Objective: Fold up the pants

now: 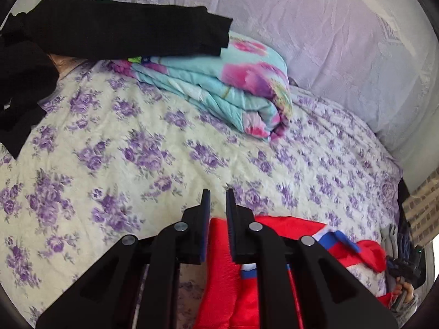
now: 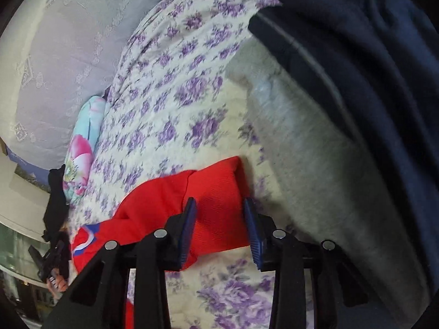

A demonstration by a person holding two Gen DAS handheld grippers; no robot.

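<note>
Red pants (image 1: 219, 274) with a blue and white stripe lie crumpled on the purple-flowered bedspread (image 1: 137, 150). My left gripper (image 1: 217, 194) is shut on a fold of their red cloth, which is pinched low between the pads. In the right wrist view the red pants (image 2: 216, 186) reach under my right gripper (image 2: 219, 203). Its jaws stand apart with the cloth between the blue pads (image 2: 189, 219), and I see no squeeze on it. The right gripper (image 1: 406, 271) shows small at the left wrist view's right edge. The left gripper (image 2: 49, 260) shows at the right wrist view's left edge.
A folded turquoise and pink quilt (image 1: 233, 87) lies at the head of the bed with a black garment (image 1: 109, 30) on it. A lilac pillow (image 1: 329, 27) sits behind. To the right lie a grey garment (image 2: 315, 150) and a dark navy one (image 2: 356, 54).
</note>
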